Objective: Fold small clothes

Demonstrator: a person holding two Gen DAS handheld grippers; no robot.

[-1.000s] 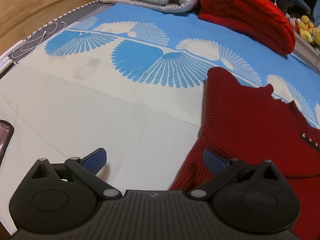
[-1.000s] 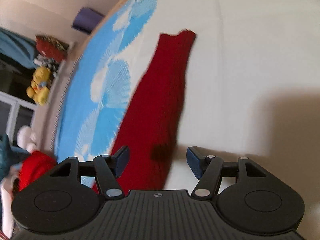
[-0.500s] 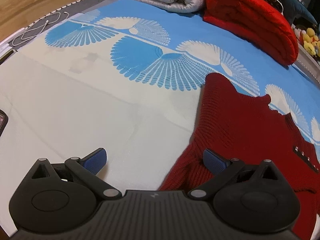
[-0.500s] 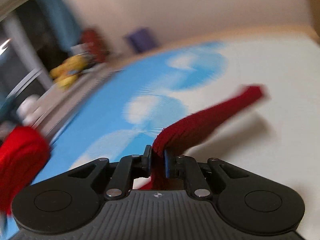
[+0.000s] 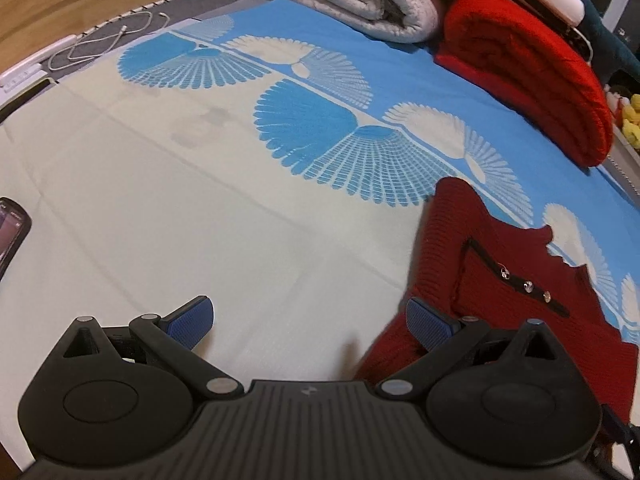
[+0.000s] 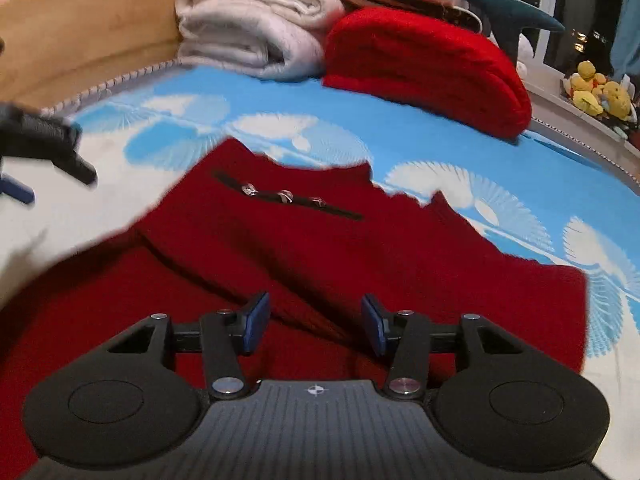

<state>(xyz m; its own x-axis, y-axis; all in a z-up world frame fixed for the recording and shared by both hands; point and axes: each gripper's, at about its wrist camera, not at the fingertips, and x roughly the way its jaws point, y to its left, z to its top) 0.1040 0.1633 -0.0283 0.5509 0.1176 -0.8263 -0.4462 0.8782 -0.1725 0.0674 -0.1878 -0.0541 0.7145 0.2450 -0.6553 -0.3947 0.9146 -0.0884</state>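
Fingers of the right gripper (image 6: 316,322) are seen parted to a moderate gap, with nothing between the blue pads; they are held low over the red sweater (image 6: 280,248), above a ridge of knit that runs diagonally across the body, which appears to be a sleeve laid over the front. The left gripper (image 5: 310,318) is spread wide and grips nothing; its right finger (image 5: 430,324) is placed at the sweater's left edge, though whether cloth is touched cannot be told. The sweater is spread on the bed (image 5: 200,220), partly on the cream area and partly on the blue fan-patterned band, with a dark button placket (image 6: 286,198) showing near the neck. Farther back, a folded white blanket (image 6: 248,32) and a rolled red blanket (image 6: 428,64) are stacked, and a phone (image 5: 10,232) lies at the left margin of the left view. The step in hand is judged to be the sleeve fold, with one sleeve just set down. Next, the left edge or remaining sleeve would need to be pinched and carried inward. Compared with half a second ago, the right gripper has been opened from a closed grip on the lifted sleeve, and the sleeve now rests across the body; the left gripper's spread is unchanged.
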